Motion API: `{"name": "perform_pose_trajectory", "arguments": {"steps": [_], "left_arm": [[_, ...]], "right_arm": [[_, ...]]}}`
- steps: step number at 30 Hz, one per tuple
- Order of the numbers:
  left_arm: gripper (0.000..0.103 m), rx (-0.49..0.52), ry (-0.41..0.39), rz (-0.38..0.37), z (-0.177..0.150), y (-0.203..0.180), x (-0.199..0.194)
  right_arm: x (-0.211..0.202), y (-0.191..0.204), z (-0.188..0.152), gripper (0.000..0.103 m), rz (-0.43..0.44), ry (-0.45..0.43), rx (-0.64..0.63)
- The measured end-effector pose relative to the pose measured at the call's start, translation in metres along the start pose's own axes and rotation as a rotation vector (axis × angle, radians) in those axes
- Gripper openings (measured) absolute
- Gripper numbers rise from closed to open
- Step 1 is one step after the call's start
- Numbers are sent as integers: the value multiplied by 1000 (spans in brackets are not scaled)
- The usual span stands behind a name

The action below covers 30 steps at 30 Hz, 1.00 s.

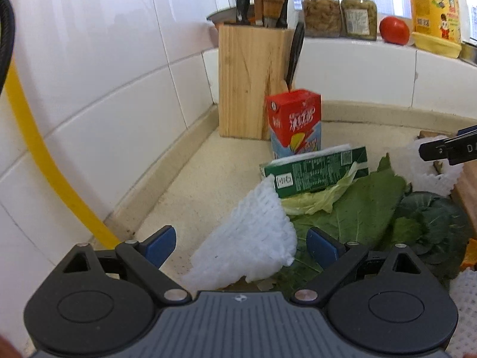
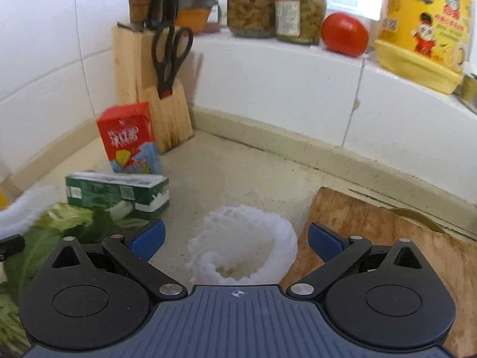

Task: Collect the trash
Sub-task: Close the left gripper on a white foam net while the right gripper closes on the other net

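our left tongs [image 1: 241,246] gape around a white foam net [image 1: 250,238] on leaves [image 1: 357,208], our right tongs [image 2: 235,240] gape around another foam net [image 2: 247,244] between bare worktop [image 2: 238,176] and the cutting board's [image 2: 387,223] edge, with the green carton [image 2: 119,192], red carton [image 2: 128,137] and knife block [image 2: 143,83] crowding the corner beyond.

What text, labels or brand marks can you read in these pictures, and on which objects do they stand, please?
"冰红茶": red drink carton, standing upright.
"D": right gripper, the rest cut off by the picture's edge.
Green carton: fine print and codes, too small to read.
Yellow bottle: label blurred.
Jar: label unreadable.
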State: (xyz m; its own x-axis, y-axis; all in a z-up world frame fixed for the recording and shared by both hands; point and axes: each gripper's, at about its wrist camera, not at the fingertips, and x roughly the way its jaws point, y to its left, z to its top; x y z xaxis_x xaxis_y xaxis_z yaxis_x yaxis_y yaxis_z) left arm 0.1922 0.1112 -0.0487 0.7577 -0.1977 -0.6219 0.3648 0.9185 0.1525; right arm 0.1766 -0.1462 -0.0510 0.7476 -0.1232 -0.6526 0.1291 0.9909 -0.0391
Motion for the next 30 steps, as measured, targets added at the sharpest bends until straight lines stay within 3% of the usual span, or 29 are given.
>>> {"name": "perform_pose_trajectory", "arguments": {"steps": [2, 4, 5, 6, 7, 8, 10, 16, 20, 30], "left_arm": [[94, 1, 19, -11, 0, 0, 7], [87, -18, 44, -30, 2, 2, 14], [85, -35, 56, -49, 2, 4, 16], [74, -57, 66, -73, 4, 7, 17], [65, -83, 76, -98, 5, 11, 19], [63, -104, 86, -114, 7, 14, 21], [45, -128, 100, -139, 10, 18, 23], [25, -159, 121, -189, 16, 22, 18], [23, -175, 105, -206, 22, 27, 9], [23, -244, 63, -214, 30, 43, -18]], "right_arm": [[10, 1, -1, 100, 3, 30, -5], [16, 2, -3, 97, 12, 57, 0], [18, 2, -4, 90, 14, 65, 3], [19, 2, -5, 84, 18, 77, 6], [20, 1, -5, 68, 23, 93, 11], [23, 0, -6, 58, 27, 116, 20], [28, -7, -5, 53, 39, 159, 60], [15, -20, 0, 37, 101, 168, 164], [7, -23, 5, 28, 146, 155, 196], [-18, -42, 6, 27, 263, 133, 342]]}}
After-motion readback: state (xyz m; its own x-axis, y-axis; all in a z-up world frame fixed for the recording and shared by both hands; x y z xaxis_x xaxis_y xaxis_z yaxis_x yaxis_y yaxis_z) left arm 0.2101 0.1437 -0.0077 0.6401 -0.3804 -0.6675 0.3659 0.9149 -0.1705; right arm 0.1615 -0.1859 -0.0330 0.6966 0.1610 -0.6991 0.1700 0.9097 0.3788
